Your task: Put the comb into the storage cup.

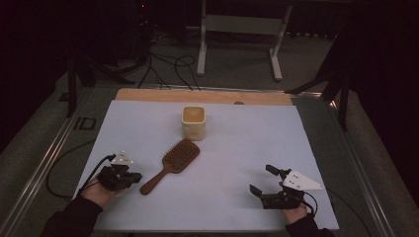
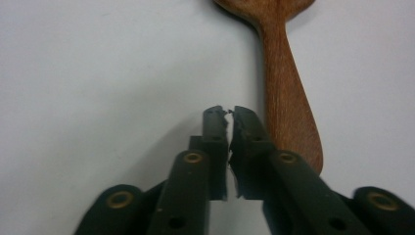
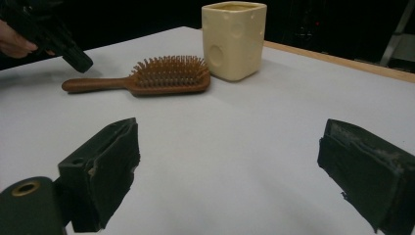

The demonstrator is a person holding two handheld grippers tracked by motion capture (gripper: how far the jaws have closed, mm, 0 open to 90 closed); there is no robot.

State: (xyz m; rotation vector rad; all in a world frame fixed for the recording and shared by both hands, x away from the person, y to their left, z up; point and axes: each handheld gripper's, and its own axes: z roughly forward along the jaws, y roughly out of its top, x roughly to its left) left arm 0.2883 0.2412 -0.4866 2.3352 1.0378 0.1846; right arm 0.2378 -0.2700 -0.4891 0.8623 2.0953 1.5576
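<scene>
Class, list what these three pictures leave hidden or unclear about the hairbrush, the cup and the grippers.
- Hairbrush head: cut off by the left gripper view's top edge.
- Cup contents: too dim in the high view; rim too level in the right gripper view.
- Left gripper fingers: too small and dark in the high view.

Your brown wooden paddle hairbrush (image 3: pixel 147 78) shows fine lengthwise grain and a smooth, faintly satin handle. The cream square ceramic-looking cup (image 3: pixel 234 39) is smooth, softly glossy, with shallow round dimples. The pale table sheet (image 1: pixel 237 148) looks matt and even. Your right gripper (image 3: pixel 230 181) has matt black pads, rough and chipped at the edges.
</scene>
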